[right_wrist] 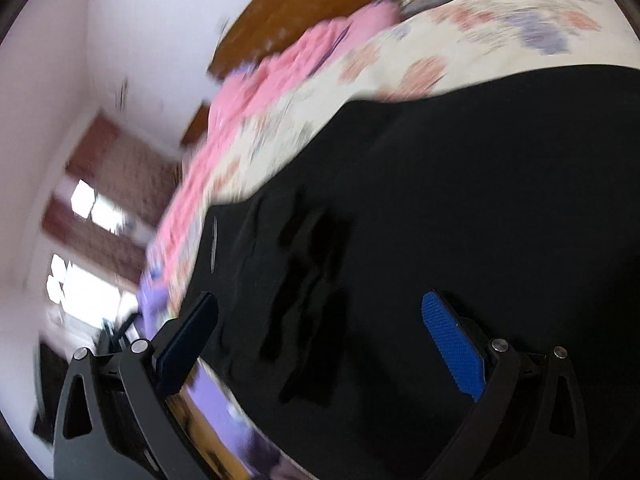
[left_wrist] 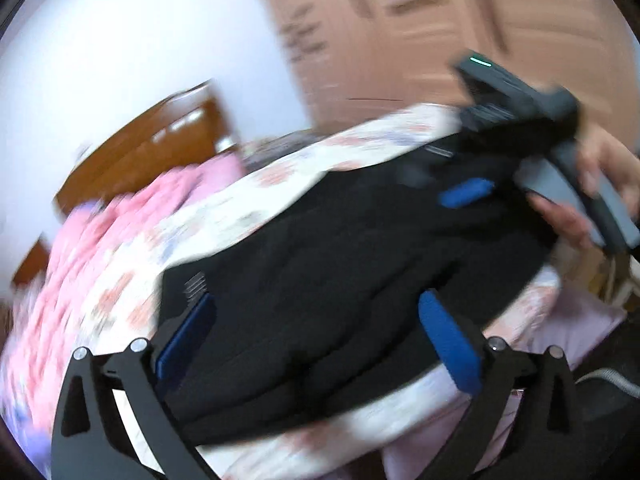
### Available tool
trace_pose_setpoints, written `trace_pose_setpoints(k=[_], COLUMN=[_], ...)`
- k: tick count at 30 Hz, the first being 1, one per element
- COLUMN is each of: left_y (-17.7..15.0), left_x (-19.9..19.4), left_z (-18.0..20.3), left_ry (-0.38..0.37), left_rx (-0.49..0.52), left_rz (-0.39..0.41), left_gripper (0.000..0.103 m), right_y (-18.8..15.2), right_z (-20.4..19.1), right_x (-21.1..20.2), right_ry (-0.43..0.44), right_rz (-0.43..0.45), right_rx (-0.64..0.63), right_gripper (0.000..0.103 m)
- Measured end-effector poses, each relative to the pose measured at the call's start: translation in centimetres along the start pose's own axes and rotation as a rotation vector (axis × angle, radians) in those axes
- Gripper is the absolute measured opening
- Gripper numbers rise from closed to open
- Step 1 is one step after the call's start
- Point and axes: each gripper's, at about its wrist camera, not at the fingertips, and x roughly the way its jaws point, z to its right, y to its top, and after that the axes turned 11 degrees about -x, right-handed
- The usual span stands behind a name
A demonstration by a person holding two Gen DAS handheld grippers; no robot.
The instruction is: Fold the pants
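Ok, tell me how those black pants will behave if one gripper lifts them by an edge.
The black pants will likely be floppy: they lie limp with soft creases on the floral bedspread, so a lifted edge should drape and drag the rest. They probably will not slide far, since cloth rests on cloth. They look thick and layered, so perhaps fairly heavy for cloth.

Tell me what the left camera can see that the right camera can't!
Only the left wrist view shows the other tongs and the hand holding them, reaching over the black pants, with a tan cupboard behind. Only the right wrist view shows bright windows on the side wall. Both show the black pants on a flowery bedsheet, a pink blanket, a wooden headboard, and open tongs in front.
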Motion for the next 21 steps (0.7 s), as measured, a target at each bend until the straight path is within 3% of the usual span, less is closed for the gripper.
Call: trace_pose_setpoints(k=[4, 6, 7, 9, 12, 15, 18, 21], left_y=[-1.7, -2.7, -3.1, -3.6, -4.5, -4.6, -4.8, -5.1], left_x=[0.8, 0.9, 0.6, 0.3, 0.3, 0.6, 2.0, 3.0], left_z=[-8.2, -10.9, -11.6, -12.1, -11.1, -9.5, -8.5, -8.6], left_ry=[0.198, 0.206, 0.199, 0.18, 0.159, 0.143, 0.168, 0.155], left_rx=[-0.202, -0.276, -0.297, -0.295, -0.256, -0.189, -0.116, -0.086], left_rz=[-0.064, -0.076, -0.08, -0.079, -0.079, -0.083, -0.112, -0.148], left_gripper=[0.101, 0.101, 0.101, 0.101, 0.101, 0.101, 0.101, 0.101], right_y=[-0.6, -0.3, 0.0, 0.6, 1.1, 0.3, -1.0, -1.6], right_z=[-4.0, -5.2, -5.6, -6.0, -6.0, -6.2, -6.4, -6.1], right_x=[2.8, 3.4, 3.1, 1.9, -0.4, 0.7, 2.9, 3.7], right_ry=[0.032, -0.019, -0.104, -0.18, -0.068, 0.098, 0.089, 0.057], right_rz=[-0.094, -0.098, -0.076, -0.013, 0.08, 0.003, -0.103, -0.13], right_rx=[-0.09, -0.145, -0.169, -0.196, -0.146, -0.08, -0.061, -0.039], right_gripper=[0.096, 0.09, 0.087, 0.086, 0.08, 0.071, 0.061, 0.053])
